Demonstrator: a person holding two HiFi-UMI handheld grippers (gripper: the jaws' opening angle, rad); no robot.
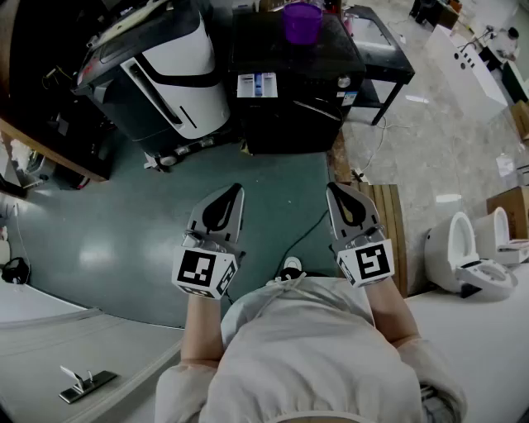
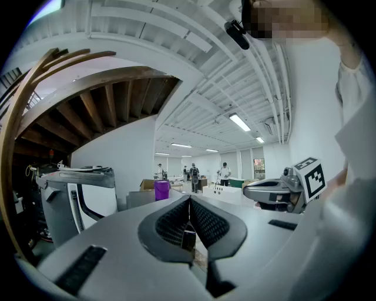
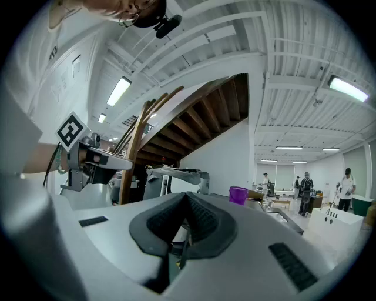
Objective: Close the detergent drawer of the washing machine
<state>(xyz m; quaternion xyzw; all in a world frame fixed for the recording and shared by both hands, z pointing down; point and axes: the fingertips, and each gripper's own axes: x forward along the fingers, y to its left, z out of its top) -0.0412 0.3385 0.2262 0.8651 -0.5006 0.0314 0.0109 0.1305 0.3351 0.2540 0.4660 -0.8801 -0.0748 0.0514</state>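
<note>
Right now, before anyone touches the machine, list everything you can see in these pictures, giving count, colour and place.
washing machine: one, black, top centre of the head view
detergent drawer: one, white with blue inside, pulled out at the machine's front
cup: one, purple, on top of the washing machine
second appliance: one, white and black, left of the washing machine
table: one, black, right of the washing machine
toilets: two, white, far right
floor mat: one, green, under the machines
people: several, distant, back of the hall
left gripper: one, grey, jaws together, empty, short of the machine
right gripper: one, grey, jaws together, empty, beside the left
</note>
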